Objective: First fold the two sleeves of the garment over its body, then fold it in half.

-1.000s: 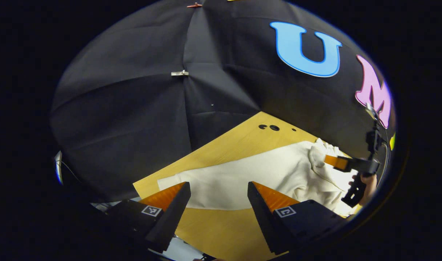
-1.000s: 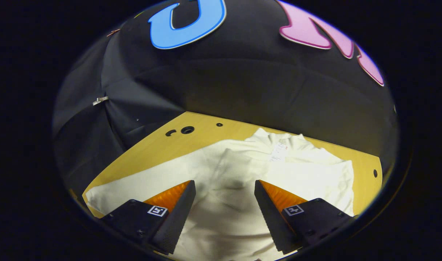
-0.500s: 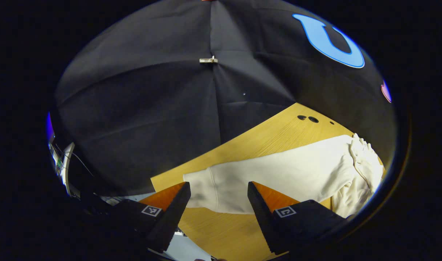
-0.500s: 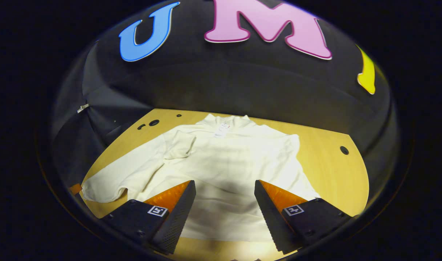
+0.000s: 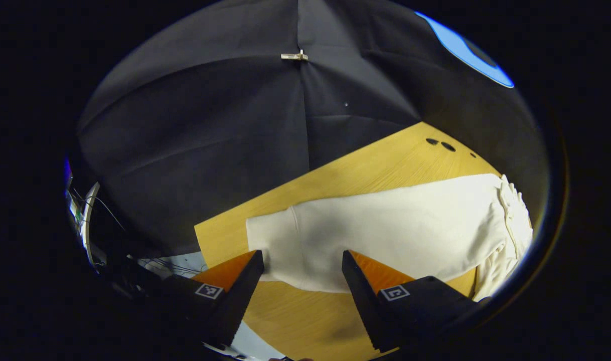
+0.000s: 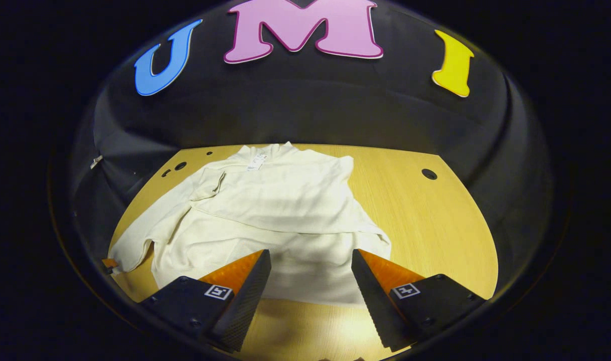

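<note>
The garment (image 6: 280, 220), a cream long-sleeved top, lies flat on the wooden table (image 6: 426, 220).

Right gripper view: the whole body is visible. The collar, with its label, points toward the far wall; the hem lies nearest the camera. The body's long axis runs from near edge to far edge. One sleeve is folded across the chest, ending near the hem at right. The other sleeve (image 6: 145, 228) extends outward to the left, toward the table's left corner. The right gripper (image 6: 310, 263) hovers above the hem with its fingers spread wide and nothing between them. A small object at the extended cuff is probably the tip of the other gripper, though it is too small to confirm.

Left gripper view: the extended sleeve (image 5: 386, 233) is shown at close range, which the other view does not provide. Its long axis runs across the picture, cuff at left near the table's corner, shoulder and bunched fabric at right. The left gripper (image 5: 303, 263) is spread wide, empty, just short of the cuff end. A metal clip (image 5: 294, 56) joins the wall cloth above.
</note>
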Demonstrator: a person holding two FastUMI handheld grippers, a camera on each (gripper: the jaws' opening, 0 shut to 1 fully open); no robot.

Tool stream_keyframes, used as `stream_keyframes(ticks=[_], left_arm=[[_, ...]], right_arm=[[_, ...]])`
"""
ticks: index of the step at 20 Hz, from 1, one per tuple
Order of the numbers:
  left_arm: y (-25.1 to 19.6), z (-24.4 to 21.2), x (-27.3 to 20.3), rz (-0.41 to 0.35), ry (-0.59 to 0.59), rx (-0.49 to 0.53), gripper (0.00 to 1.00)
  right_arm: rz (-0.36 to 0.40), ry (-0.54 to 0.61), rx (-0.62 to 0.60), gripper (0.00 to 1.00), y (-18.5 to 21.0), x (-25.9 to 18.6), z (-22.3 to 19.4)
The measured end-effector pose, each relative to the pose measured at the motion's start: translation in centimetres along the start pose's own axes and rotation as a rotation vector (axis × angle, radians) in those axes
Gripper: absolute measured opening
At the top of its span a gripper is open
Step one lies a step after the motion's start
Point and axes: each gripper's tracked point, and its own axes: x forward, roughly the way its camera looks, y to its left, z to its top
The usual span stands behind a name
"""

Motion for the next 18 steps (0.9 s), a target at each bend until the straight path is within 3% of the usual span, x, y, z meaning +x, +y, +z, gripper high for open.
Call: stream_keyframes(ticks=[2,5,7,9,10,11,12,13,15,18], left_arm=[[-1.0,0.5,0.2,-0.019,-0.03,0.082,1.0],[-2.2,0.6,0.9,-0.068,-0.039,0.107,0.87],[-3.3,0.5,0.6,-0.073,-0.026,0.122,0.57],[-3.8,0.5,0.5,-0.078,-0.019,0.15,0.35],[-4.0,0.6,0.6,-0.075,-0.019,0.164,0.34],[-4.1,0.8,0.4,-0.071,-0.027,0.175,0.22],[-4.3,0.9,0.6,-0.062,-0.044,0.19,0.19],[-4.5,0.9,0.5,-0.041,-0.056,0.221,0.07],[-4.4,1.0,0.3,-0.032,-0.065,0.256,0.06],[-6.2,1.5,0.0,-0.089,-0.043,0.185,0.06]], right_arm=[[0.0,0.009,-0.002,0.99,-0.2,-0.1,-0.5],[0.017,0.018,-0.02,0.99,0.2,-0.5,-1.0],[0.038,0.019,-0.027,0.99,0.7,-0.7,-1.2],[0.05,0.021,-0.032,0.99,0.9,-1.0,-1.4],[0.054,0.021,-0.031,0.99,0.9,-1.1,-1.5],[0.058,0.021,-0.027,0.99,0.9,-1.2,-1.5],[0.06,0.022,-0.022,0.99,0.8,-1.3,-1.6],[0.062,0.024,-0.018,0.99,0.6,-1.5,-1.7],[0.059,0.025,-0.01,0.99,-0.1,-1.7,-1.7],[0.045,0.018,0.009,0.99,-1.6,-1.9,-1.4]])
